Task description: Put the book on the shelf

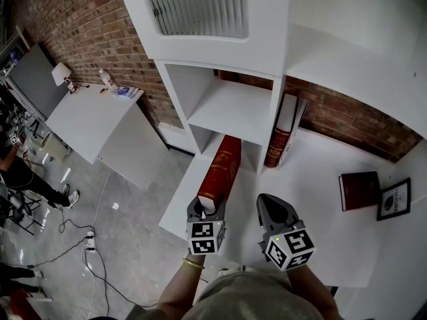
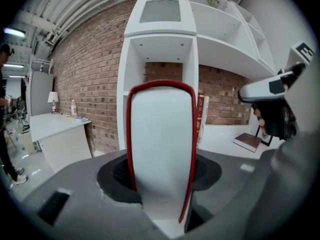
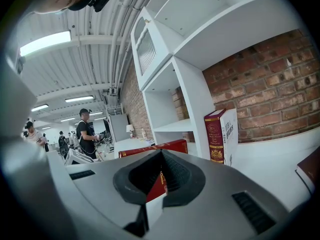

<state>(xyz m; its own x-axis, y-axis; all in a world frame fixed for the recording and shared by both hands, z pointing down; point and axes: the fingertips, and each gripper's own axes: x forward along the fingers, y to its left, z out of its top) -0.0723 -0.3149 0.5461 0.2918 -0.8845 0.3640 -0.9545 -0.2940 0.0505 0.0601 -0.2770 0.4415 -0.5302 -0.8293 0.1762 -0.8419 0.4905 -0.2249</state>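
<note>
My left claw (image 1: 206,209) is closed on the book (image 1: 220,165), with the pads pressing on both covers at its near end. The book has a red cover with gold ornaments and white page edges. It is held out toward the shelf unit (image 1: 230,105), above the left front part of the lower board (image 1: 313,169), and its far end points at the low compartment left of the divider (image 1: 276,105). I cannot tell whether it touches the board. My right claw (image 1: 268,204) is beside it over the front edge of the same board, jaws together and holding nothing.

The shelf unit is white and stands against a brick wall (image 1: 87,25). The floor (image 1: 127,245) is grey concrete with cables. A white desk (image 1: 83,119) is at the left.

Just right of the divider a second red book (image 1: 278,139) stands upright and leans on it. Toward the right edge of the board a dark red book (image 1: 359,190) lies flat, with a framed picture (image 1: 394,199) beside it.
</note>
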